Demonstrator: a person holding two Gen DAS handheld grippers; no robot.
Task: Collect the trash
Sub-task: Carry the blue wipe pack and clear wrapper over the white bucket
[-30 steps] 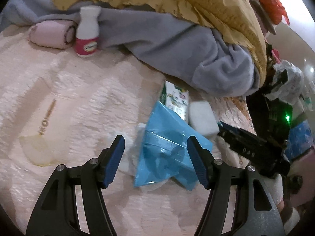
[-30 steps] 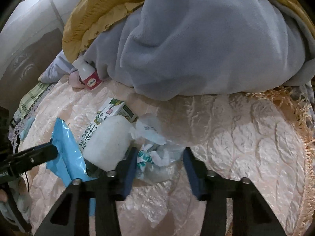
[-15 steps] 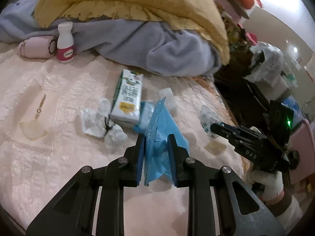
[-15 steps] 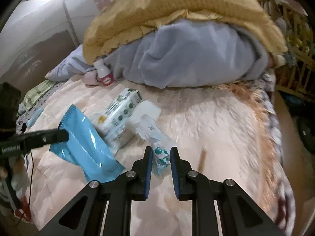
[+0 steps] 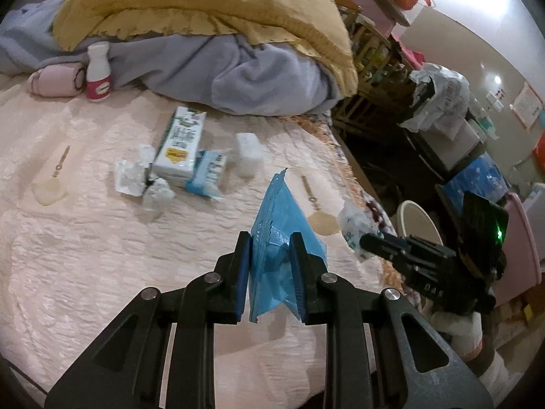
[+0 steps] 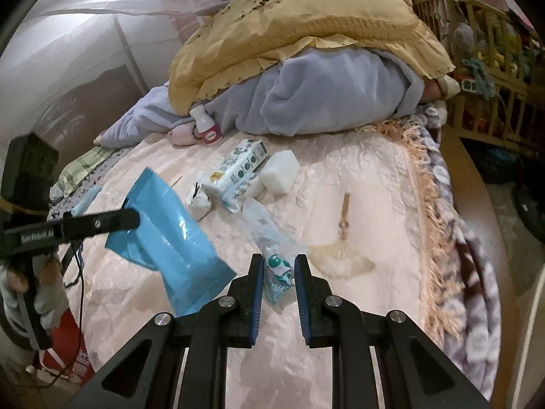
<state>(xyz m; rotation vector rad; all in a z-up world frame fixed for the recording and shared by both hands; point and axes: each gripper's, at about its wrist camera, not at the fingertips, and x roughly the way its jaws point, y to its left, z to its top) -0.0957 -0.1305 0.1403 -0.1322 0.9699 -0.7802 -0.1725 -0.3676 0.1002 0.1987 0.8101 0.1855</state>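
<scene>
My left gripper point(image 5: 270, 272) is shut on a blue plastic bag point(image 5: 281, 225) and holds it above the pink bedspread point(image 5: 85, 255); the bag also shows in the right wrist view point(image 6: 170, 231). My right gripper point(image 6: 278, 281) is shut on a clear plastic wrapper with green print point(image 6: 274, 255), lifted off the bed; it shows at the right in the left wrist view point(image 5: 352, 228). On the bed lie a milk carton point(image 5: 180, 143), a small blue-white pack point(image 5: 209, 173), a white block point(image 5: 248, 153) and crumpled white tissues point(image 5: 143, 180).
A white bottle with a red label point(image 5: 98, 71) stands by a pink roll point(image 5: 56, 80) against a grey blanket point(image 5: 238, 75) under a yellow quilt point(image 5: 204, 3). A pink bin point(image 5: 524, 248) and cluttered boxes stand beside the bed. A wooden crib point(image 6: 487, 78) is at the right.
Both grippers closed on their items, the left on the blue bag and the right on the clear wrapper, then lifted them and drew back from the pile toward the bed's edge.
</scene>
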